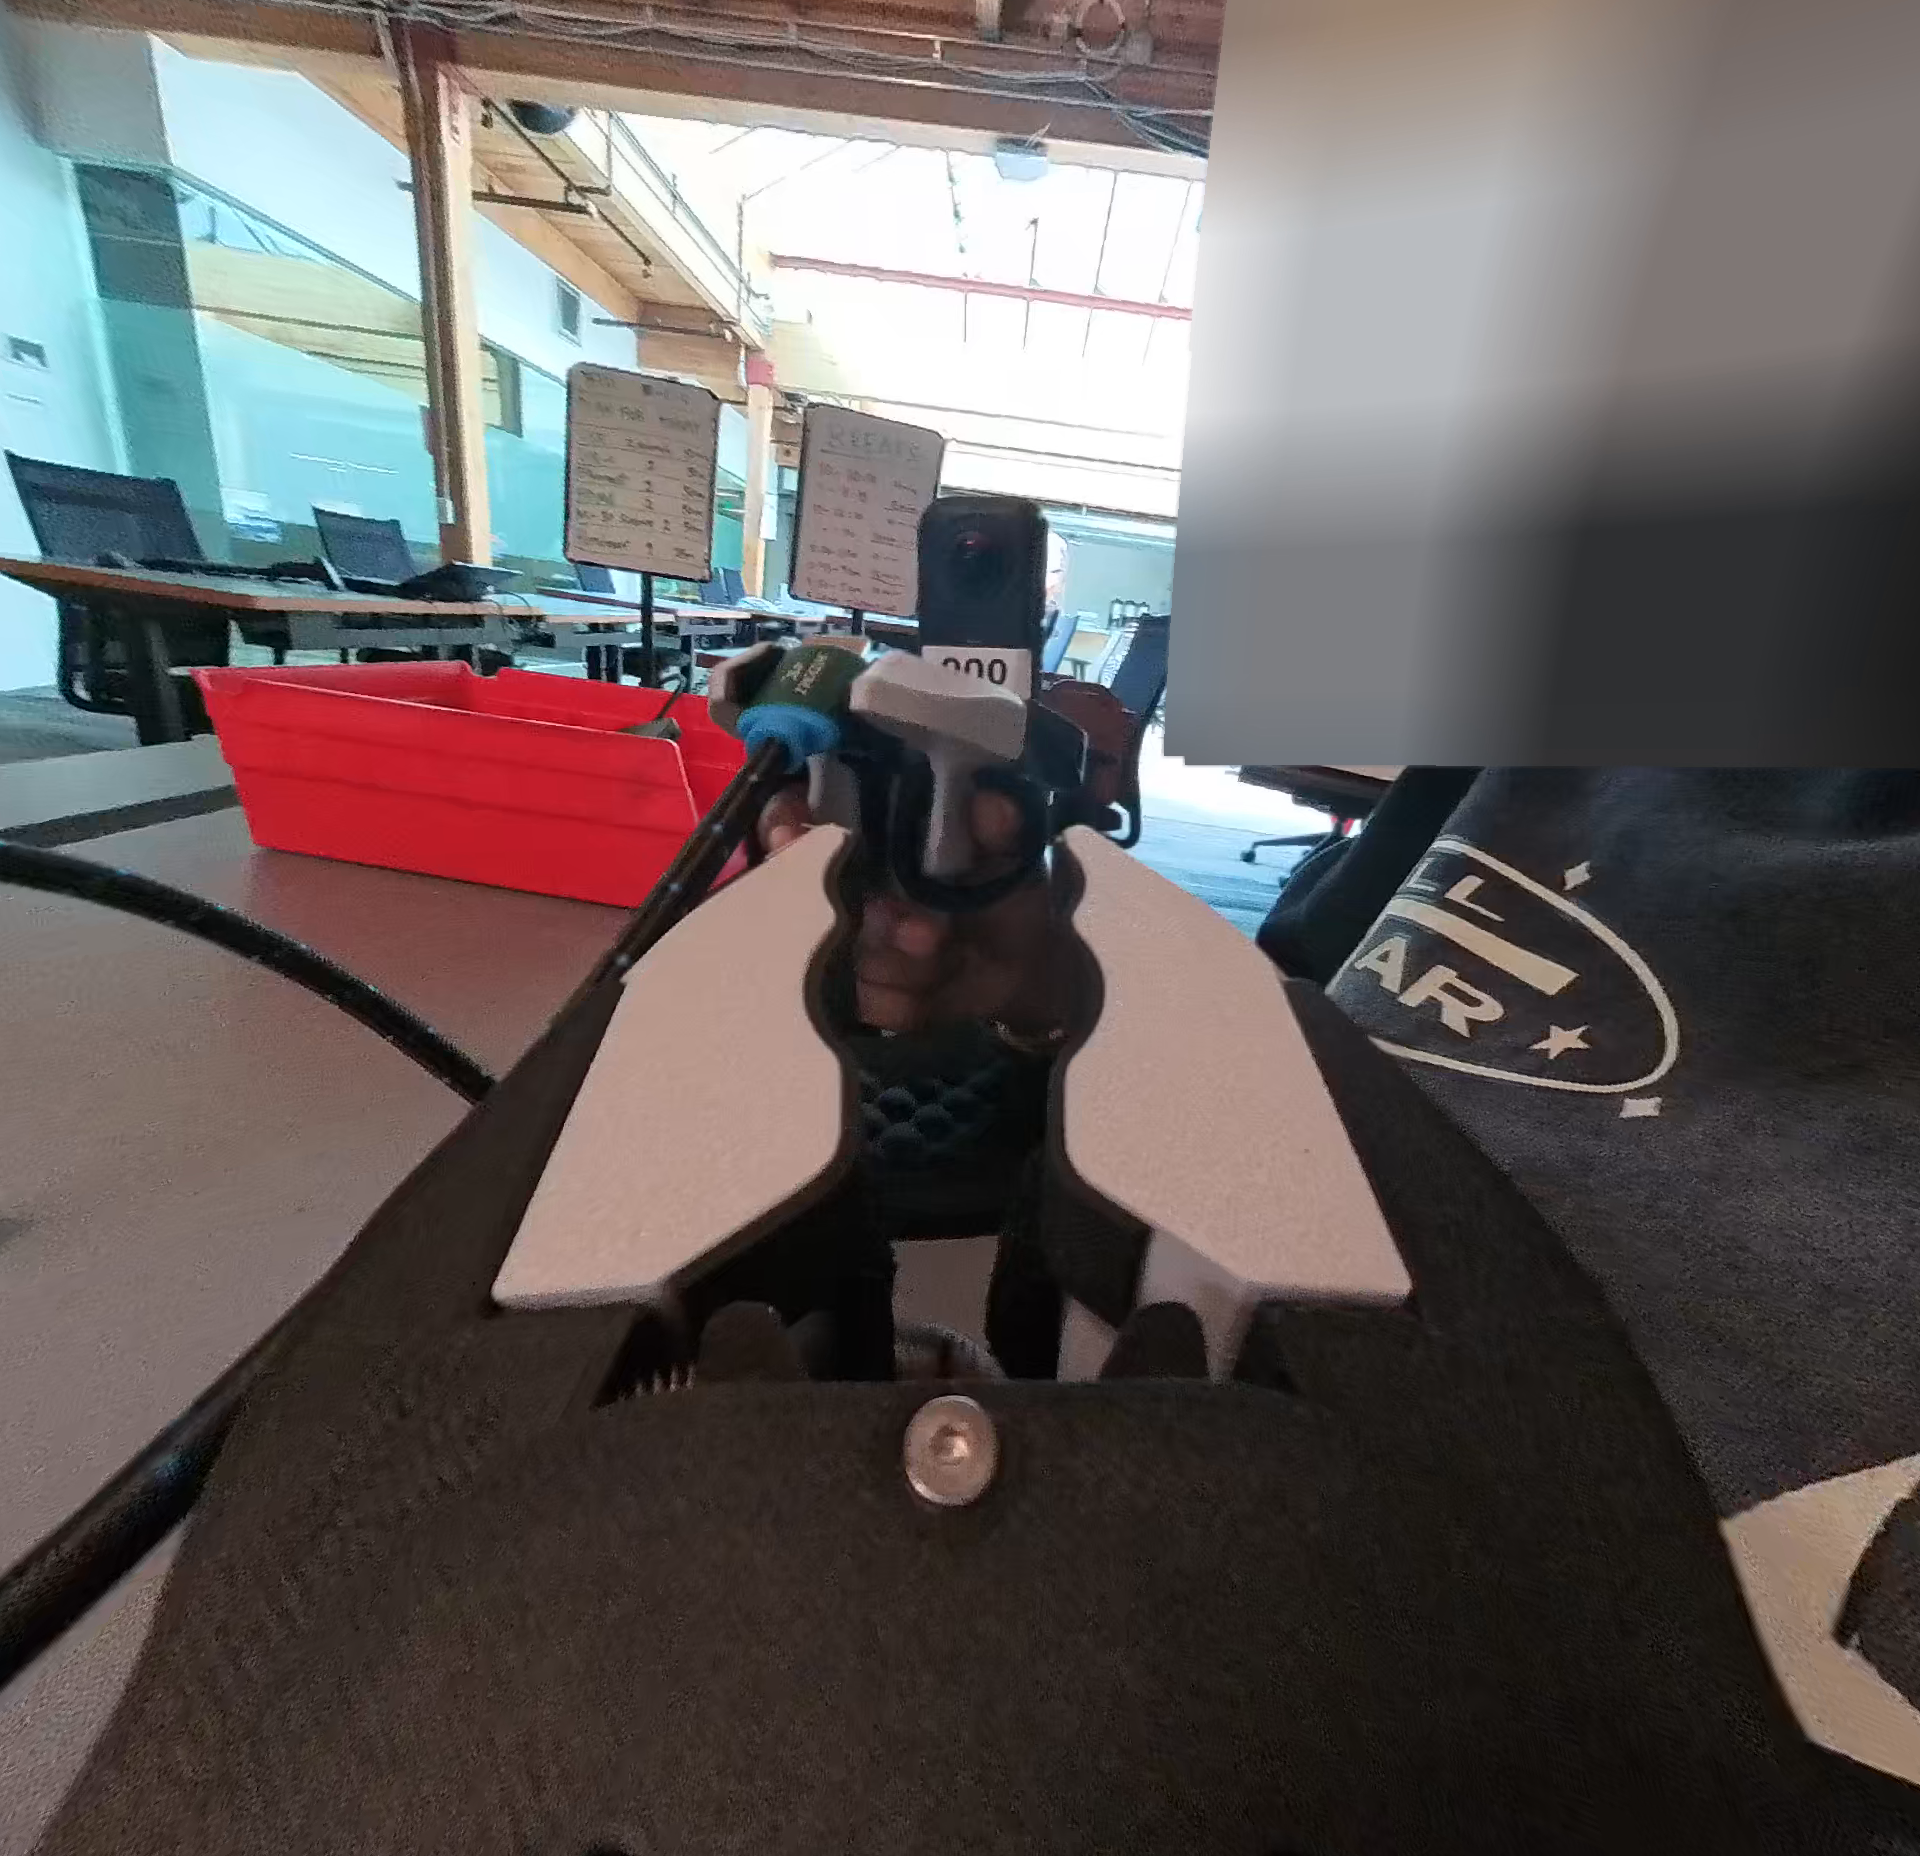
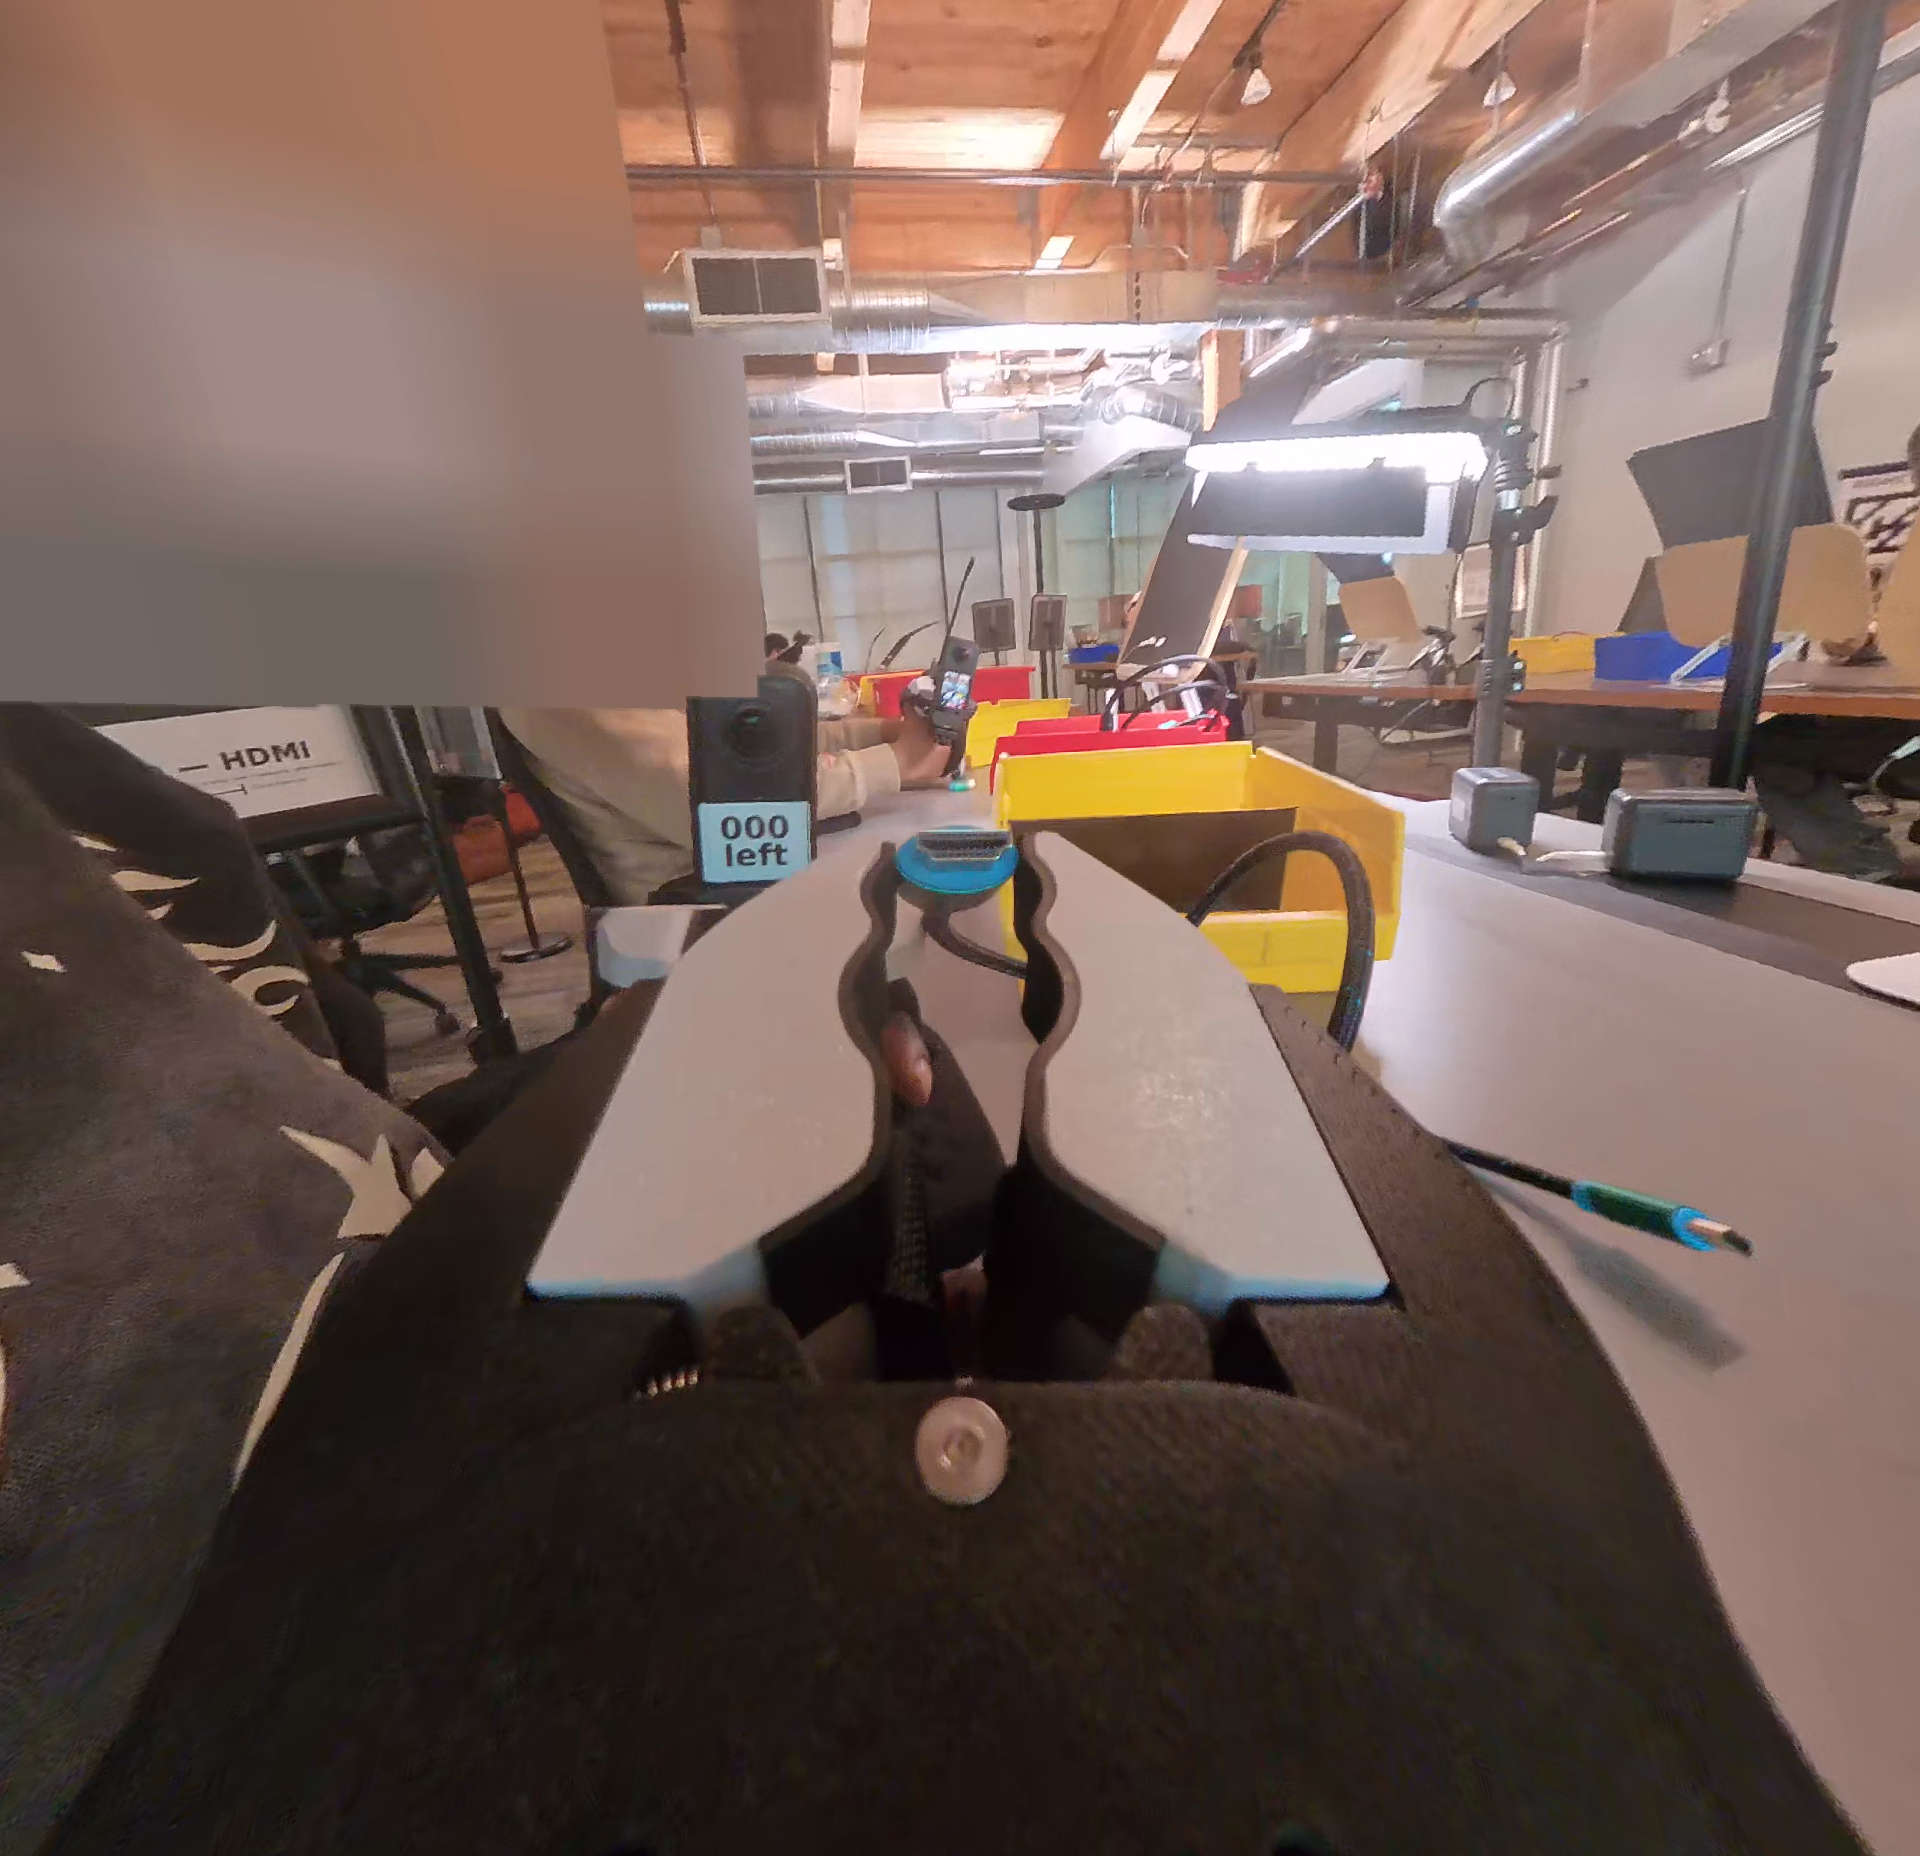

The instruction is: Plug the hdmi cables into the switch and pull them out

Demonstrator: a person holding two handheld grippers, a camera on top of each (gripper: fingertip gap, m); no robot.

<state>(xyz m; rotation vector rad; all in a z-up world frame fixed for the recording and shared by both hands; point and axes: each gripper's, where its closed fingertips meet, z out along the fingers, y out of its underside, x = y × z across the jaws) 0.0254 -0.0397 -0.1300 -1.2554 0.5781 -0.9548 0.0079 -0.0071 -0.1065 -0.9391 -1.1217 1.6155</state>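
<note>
Plug pinched, nothing plugged in yet

Right gripper (image 2: 951,871) is clenching the HDMI plug (image 2: 954,850) at frame centre; left gripper (image 1: 945,861) is hanging released, no switch showing.

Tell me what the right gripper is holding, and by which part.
An HDMI cable, pinched at its plug's body between the tips of the fingers.

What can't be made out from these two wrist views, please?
Switch: in neither view, so its place is unknown.
Red bin contents: left wrist view, mostly behind its front wall.
Black cable far end: left wrist view, cut by the left edge.
Yellow bin inside: right wrist view, partly behind the right gripper holding the HDMI plug.
Person's head: both views, blurred over.
</note>
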